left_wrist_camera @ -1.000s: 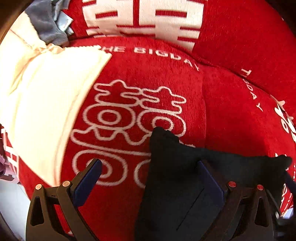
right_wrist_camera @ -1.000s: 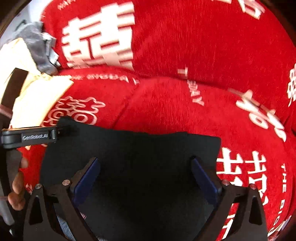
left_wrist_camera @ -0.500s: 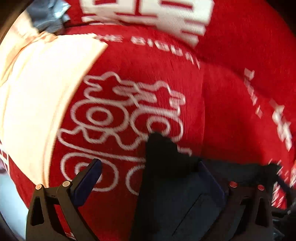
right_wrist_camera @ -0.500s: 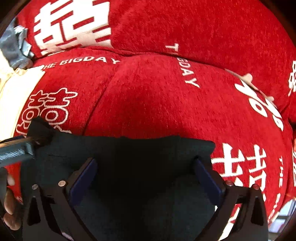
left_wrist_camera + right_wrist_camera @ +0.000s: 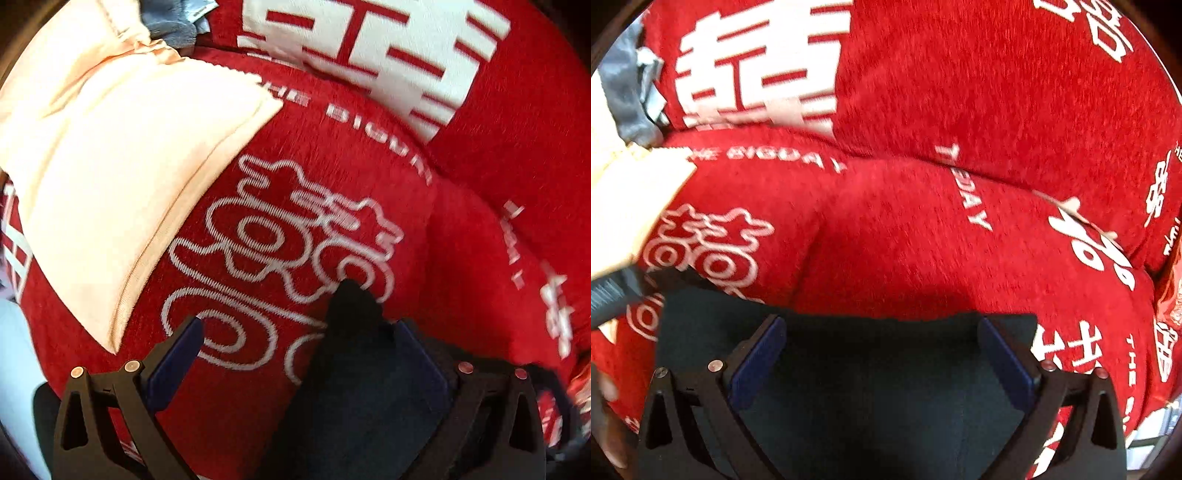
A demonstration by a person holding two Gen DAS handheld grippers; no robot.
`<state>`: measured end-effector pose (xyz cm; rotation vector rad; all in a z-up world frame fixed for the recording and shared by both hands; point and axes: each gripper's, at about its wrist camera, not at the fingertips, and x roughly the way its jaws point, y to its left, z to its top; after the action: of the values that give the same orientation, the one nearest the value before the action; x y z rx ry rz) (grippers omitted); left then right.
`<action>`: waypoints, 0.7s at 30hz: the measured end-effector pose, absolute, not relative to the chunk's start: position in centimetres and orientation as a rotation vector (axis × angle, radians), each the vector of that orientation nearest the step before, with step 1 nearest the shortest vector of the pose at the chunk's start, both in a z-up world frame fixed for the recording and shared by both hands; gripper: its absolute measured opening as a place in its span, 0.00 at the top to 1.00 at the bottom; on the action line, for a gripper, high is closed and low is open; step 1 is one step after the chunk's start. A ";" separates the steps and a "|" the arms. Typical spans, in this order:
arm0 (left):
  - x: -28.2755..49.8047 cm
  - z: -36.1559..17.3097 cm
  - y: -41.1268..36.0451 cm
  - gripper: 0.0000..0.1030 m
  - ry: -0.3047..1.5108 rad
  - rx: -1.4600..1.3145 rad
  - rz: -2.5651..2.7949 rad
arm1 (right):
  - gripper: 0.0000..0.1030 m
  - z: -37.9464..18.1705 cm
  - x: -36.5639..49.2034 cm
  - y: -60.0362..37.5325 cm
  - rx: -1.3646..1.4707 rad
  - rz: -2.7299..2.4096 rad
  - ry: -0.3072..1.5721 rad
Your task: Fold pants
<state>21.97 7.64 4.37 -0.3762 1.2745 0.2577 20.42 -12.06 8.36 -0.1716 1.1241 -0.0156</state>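
Black soft-fabric pants [image 5: 871, 376] lie on red printed sofa cushion [image 5: 923, 236], long axis crosswise. Right gripper [image 5: 881, 360] released, directly above them; left gripper [image 5: 299, 363] released, over their corner (nearer the left edge).

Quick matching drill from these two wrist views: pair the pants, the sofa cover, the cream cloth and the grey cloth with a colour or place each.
Things:
1. pants
2. sofa cover
3. cream cloth
4. grey cloth

Descriptions:
A. red with white lettering
B. black, lying between the fingers of the right gripper
C. bunched at the back, behind the cream one
D. pale, spread on the cushion left of the pants

Pairs: 1-B, 2-A, 3-D, 4-C
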 end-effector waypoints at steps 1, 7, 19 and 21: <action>21.9 4.0 7.5 0.00 1.287 -0.374 0.261 | 0.00 8.4 20.5 -11.7 -0.173 -0.010 1.121; 23.1 2.8 7.6 0.00 1.338 -0.384 0.194 | 0.01 5.0 21.5 -12.1 -0.192 0.005 1.218; 18.7 6.1 6.7 0.00 1.299 -0.359 0.108 | 0.03 10.3 17.4 -14.7 -0.092 0.094 1.101; 16.7 6.0 5.6 0.00 1.302 -0.317 0.088 | 0.03 10.1 15.8 -15.2 -0.107 0.127 1.106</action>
<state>16.74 5.64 6.00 -0.3174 1.3018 0.0880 15.83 -15.22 10.09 -0.1073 1.1063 0.1269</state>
